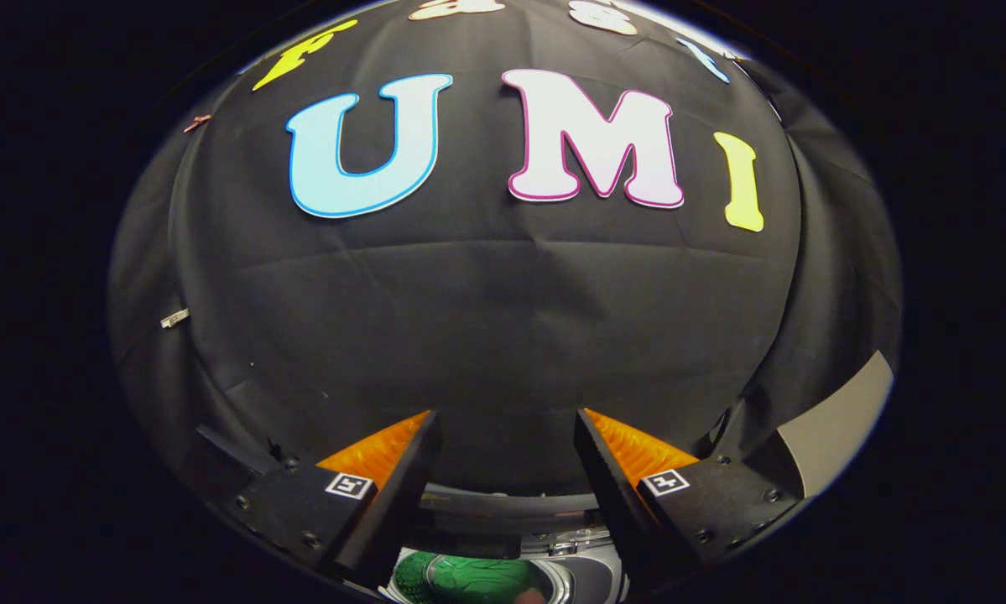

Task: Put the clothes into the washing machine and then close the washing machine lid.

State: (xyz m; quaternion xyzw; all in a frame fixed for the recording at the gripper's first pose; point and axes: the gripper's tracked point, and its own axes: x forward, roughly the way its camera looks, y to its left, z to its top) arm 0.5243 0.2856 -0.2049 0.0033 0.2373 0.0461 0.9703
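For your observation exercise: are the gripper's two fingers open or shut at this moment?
Open. The gripper has its two fingers spread, with bare black booth cloth showing in the wide gap between them; nothing is held.

Green clothes (469, 579) sit bunched inside the washing machine (553, 545), low between your jaws and just under them. The machine's grey-silver top rim curves across behind the clothes. Its opening is uncovered; lid position can't be made out.
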